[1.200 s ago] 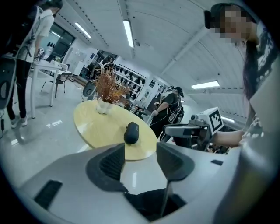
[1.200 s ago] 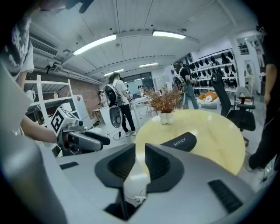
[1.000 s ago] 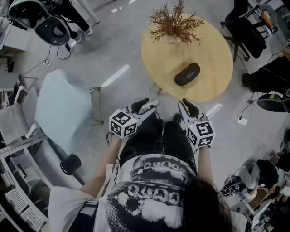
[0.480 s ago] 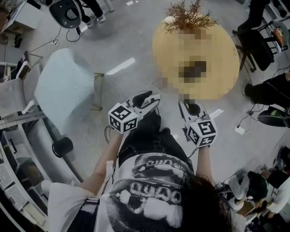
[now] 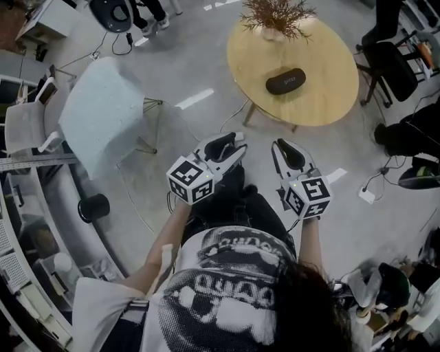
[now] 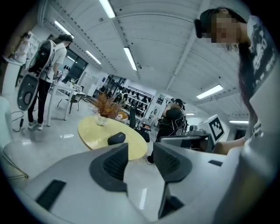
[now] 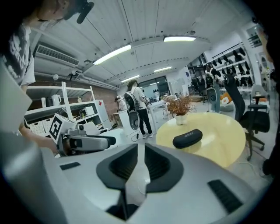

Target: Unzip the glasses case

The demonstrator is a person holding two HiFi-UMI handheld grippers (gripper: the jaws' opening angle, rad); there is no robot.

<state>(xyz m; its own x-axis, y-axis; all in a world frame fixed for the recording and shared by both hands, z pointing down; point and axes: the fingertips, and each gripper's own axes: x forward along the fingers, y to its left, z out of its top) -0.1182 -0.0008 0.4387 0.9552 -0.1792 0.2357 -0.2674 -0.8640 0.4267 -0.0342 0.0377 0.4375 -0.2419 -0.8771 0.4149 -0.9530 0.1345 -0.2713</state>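
Since the glasses case [image 5: 286, 81] lies closed on the round wooden table [image 5: 323, 103], well beyond the tips of both tools, the head view shows a task not yet begun. The left gripper [image 5: 232, 146] and the right gripper [image 5: 284, 147] are held side by side above the person's lap, both aimed toward the table, probably so that either can meet the case once it is within reach. A dried plant [image 5: 277, 14] stands past the case, farther again from the jaws.

In the left gripper view, the jaws stand apart with only floor showing in the gap. They have just been closing somewhat, on nothing. The case sits far ahead, a little to the left of the left jaw's tip. The right gripper appears off to the right of these jaws.

In the right gripper view, the jaws have just been closing too. They leave only a narrow, empty slit, and the pads do not meet. The case lies ahead and to the right of the jaws, its long side across their line, well apart from them. From this layout, one tool will likely steady the case while the other pinches the zip pull, which is too small to make out here.
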